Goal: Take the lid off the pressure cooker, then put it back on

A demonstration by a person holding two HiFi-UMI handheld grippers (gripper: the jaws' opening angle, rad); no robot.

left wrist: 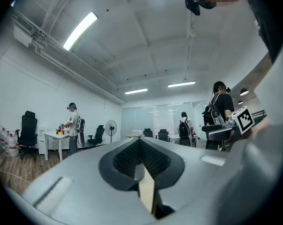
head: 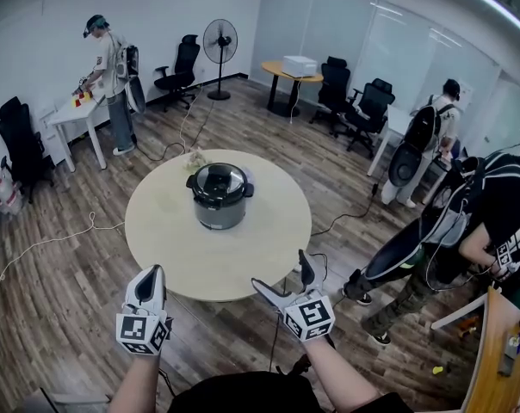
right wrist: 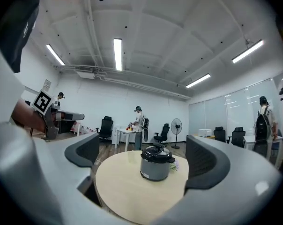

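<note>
1. While parked short of the table (head: 157, 231) edge, hold nothing: left gripper (head: 150, 275) jaws pressed together, right gripper (head: 283, 275) jaws spread wide, both empty.
2. Sits at table centre, well apart from both: pressure cooker (head: 219, 198), lid (head: 219, 179) on.
3. Looks heavy and rigid; lid stiff, smooth, probably slippery at rim, likely twist-locked.
4. Best taken by dark handle on lid top; probably needs a turn before lifting, other gripper steadying the body.

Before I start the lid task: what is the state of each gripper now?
Grey left gripper: closed, holding nothing.
Grey right gripper: open, holding nothing.
</note>
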